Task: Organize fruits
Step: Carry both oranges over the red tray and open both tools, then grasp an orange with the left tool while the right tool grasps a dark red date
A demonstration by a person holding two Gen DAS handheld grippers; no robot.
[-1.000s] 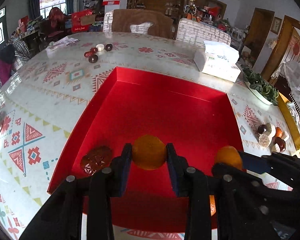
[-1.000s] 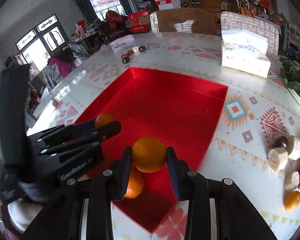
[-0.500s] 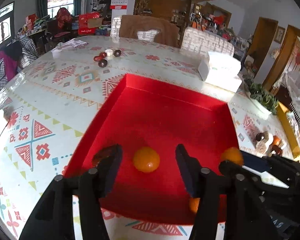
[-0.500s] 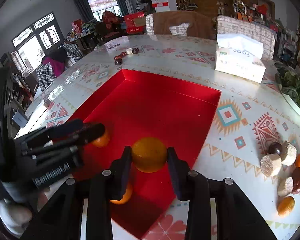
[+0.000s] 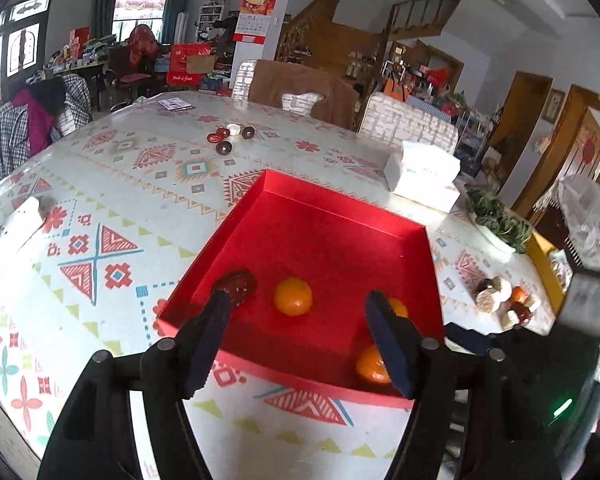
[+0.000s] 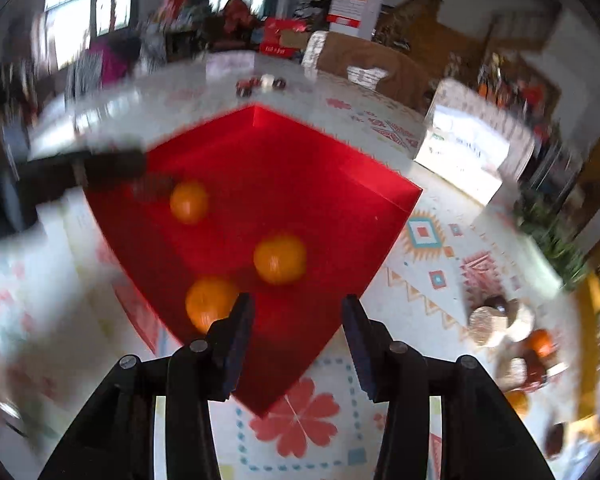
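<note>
Opening is noted at both tools. The left gripper (image 5: 296, 322) is seen with its jaws spread and still widening; nothing is pinched. An orange (image 5: 293, 296) is observed on the floor of the red tray (image 5: 340, 208), just ahead of the fingertips and clear of both pads. A dark reddish fruit (image 5: 238, 283) is found beside the left fingertip, and two more oranges (image 5: 374, 364) are partly hidden behind the right finger, near the tray's close wall.

The right gripper (image 6: 298, 310) is also recorded as parting, with no fruit between its pads; this view is blurred. Three oranges are counted in the tray from it: one (image 6: 280, 258) just ahead of the gap, one (image 6: 210, 300) beside its left fingertip, one (image 6: 189, 202) farther ahead and left.

A cluster of unsorted fruits (image 5: 500, 300) is noted on the patterned tablecloth (image 5: 100, 208), to the right of the tray. A tissue box (image 5: 422, 174) is seen beyond the tray's far right corner.
</note>
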